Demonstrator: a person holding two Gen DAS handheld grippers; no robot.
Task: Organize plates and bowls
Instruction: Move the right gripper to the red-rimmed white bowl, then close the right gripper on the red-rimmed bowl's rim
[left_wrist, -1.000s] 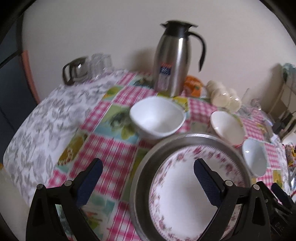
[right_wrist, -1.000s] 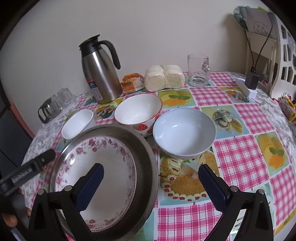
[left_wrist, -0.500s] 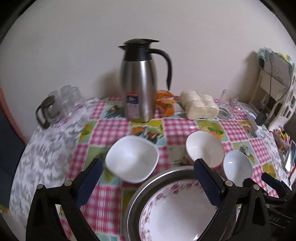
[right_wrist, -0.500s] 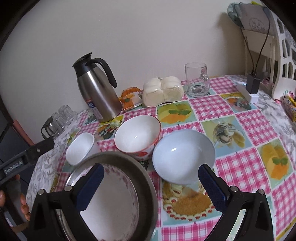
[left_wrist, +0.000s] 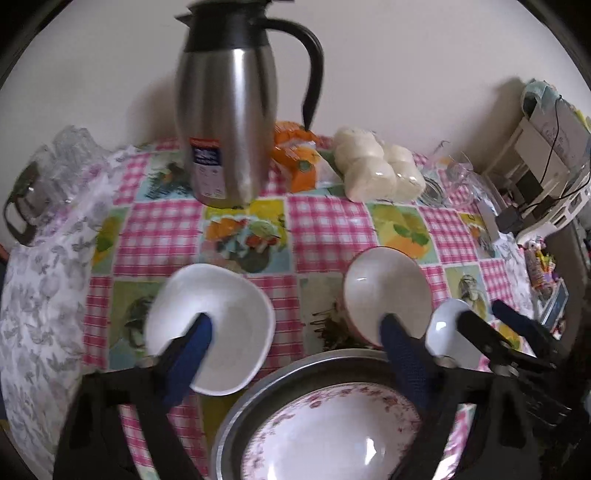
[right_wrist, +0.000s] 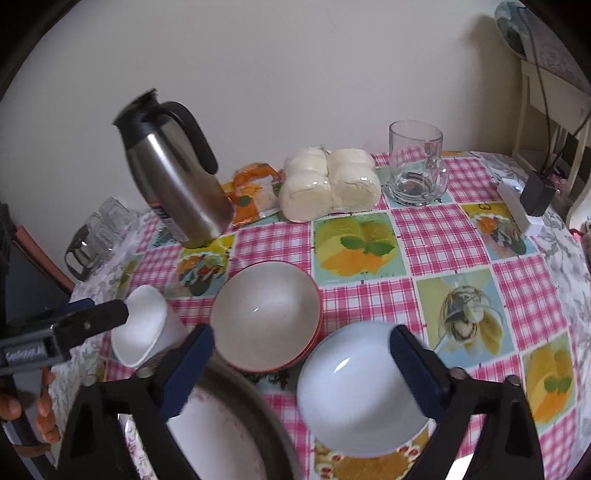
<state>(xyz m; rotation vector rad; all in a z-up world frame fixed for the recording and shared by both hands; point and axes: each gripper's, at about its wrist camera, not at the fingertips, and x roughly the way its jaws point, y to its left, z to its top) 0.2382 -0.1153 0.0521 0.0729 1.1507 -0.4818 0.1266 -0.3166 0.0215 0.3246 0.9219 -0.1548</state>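
Plain cream wall behind, and your bench (right_wrist: 436, 236) wears a pink check cloth with fruit pictures, a grey floral cloth on its left part.

Biggest thing near you is the steel tray (left_wrist: 291, 376), bottom middle, with the floral plate (left_wrist: 332, 435) lying inside it. Behind it the steel jug (left_wrist: 225, 122) stands upright near the wall, an orange packet (right_wrist: 255, 192) just to its right, then the wrapped buns (right_wrist: 328, 184) and the glass mug (right_wrist: 417, 166). A rack of glasses (right_wrist: 96, 236) sits off at the left edge.

Bowls next: the pale blue bowl (right_wrist: 362, 387) is just right of the tray, the red-rimmed bowl (right_wrist: 266, 317) behind it and close to the tray's far edge, and the square white bowl (left_wrist: 210, 328) sits to the tray's left. All three are upright on the cloth.

Your right gripper (right_wrist: 303, 365) has its fingers well apart, just been narrowing a bit, one over the tray edge and one over the blue bowl's right rim. Can't tell if either touches. Your left gripper (left_wrist: 295, 350) also has its fingers spread, also just narrowed a bit, one in front of the white bowl and one by the red-rimmed bowl. It grips nothing. The picture's a bit blurred.
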